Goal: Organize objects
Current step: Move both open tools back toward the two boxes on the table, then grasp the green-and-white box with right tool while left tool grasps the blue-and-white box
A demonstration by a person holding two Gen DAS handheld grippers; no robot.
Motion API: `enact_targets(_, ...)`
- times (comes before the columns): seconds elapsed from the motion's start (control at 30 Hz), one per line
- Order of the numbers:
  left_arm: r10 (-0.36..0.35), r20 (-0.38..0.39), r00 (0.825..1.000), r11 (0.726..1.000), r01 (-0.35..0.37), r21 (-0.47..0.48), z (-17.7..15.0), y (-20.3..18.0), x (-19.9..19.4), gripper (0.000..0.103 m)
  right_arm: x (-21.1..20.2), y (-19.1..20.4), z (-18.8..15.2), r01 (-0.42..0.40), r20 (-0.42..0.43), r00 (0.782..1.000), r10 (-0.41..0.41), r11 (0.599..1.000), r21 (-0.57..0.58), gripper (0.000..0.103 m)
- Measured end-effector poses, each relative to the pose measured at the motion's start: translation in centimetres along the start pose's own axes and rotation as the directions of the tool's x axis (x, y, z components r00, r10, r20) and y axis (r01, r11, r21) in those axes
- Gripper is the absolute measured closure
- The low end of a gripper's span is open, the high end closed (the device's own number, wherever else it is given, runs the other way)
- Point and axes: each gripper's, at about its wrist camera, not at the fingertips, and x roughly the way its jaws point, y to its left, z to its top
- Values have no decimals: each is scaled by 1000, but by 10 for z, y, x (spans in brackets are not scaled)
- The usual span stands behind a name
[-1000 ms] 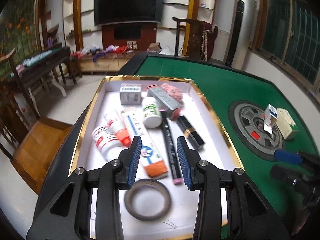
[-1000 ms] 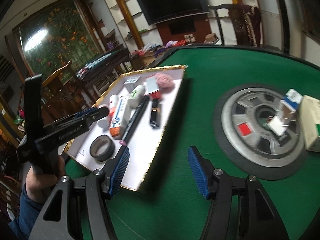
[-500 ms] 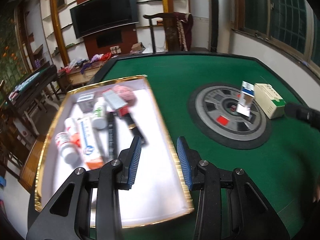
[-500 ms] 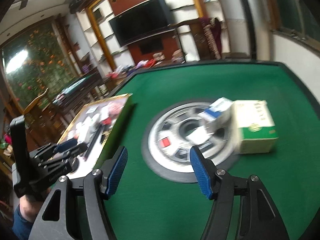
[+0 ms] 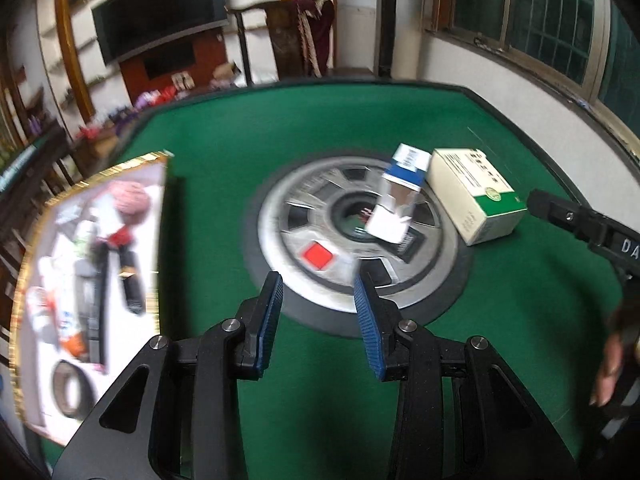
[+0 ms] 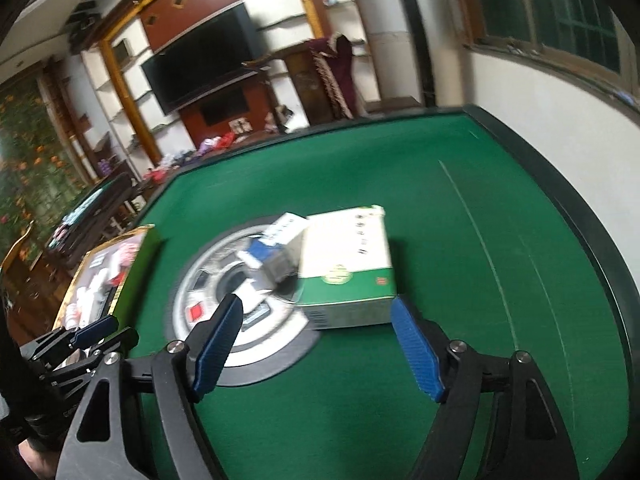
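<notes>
On the green table, beside the round hub, two boxes wait outside the gold-rimmed tray, which already holds bottles, tubes and tape. Jaws just widened and empty, the right gripper nears the green-and-white box; the left gripper, partly open, carries nothing. A blue-and-white carton leans on the hub.

Wall television, perhaps shelves, barred window.
</notes>
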Motion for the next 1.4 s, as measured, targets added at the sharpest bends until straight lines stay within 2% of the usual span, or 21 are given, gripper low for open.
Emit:
enact_targets(0.13,1,-4,1000,1000,-2,-12,-6,-4,18,66,15,-19,1,36,-36,999,-34,999,36,26)
enact_targets(0.23,20,-13,1000,1000,-21,-4,-9,1,25,66,26,-16,3,26,-65,998,-23,999,35,26)
enact_targets(0.3,-1,-12,1000,1000,0,-20,-8,7,24,66,33,-5,7,45,-75,996,-45,999,-9,26)
enact_targets(0.4,-1,15,1000,999,2,-40,-7,15,17,66,48,10,17,119,-84,988,-126,989,-89,26)
enact_targets(0.5,-22,12,1000,998,22,-58,-7,19,15,66,67,13,25,183,-122,972,-199,974,-135,24)
enact_targets(0.6,-21,6,1000,998,22,-59,-8,19,15,66,74,14,30,168,-119,976,-183,977,-131,22)
enact_targets(0.77,-34,-8,999,998,34,-56,-10,16,17,66,77,18,36,198,-101,972,-214,969,-146,22)
enact_targets(0.87,-35,-9,999,998,34,-51,-10,14,18,66,82,26,36,230,-117,960,-255,954,-195,22)
enact_targets(0.97,-36,-15,999,998,36,-43,-12,11,19,66,94,23,36,200,-157,961,-227,964,-174,22)
enact_targets(1.07,-39,-18,999,999,38,-30,-13,10,20,66,104,21,37,226,-151,955,-255,956,-185,23)
enact_targets(1.13,-36,-18,999,999,36,-24,-13,10,20,66,102,17,35,222,-127,961,-245,960,-173,33)
enact_targets(1.27,-70,-24,997,998,70,-7,-14,9,21,66,85,10,29,236,-108,960,-256,956,-174,33)
enact_targets(1.4,-126,-15,992,991,126,42,-10,-5,16,66,53,1,19,161,-110,979,-174,980,-121,33)
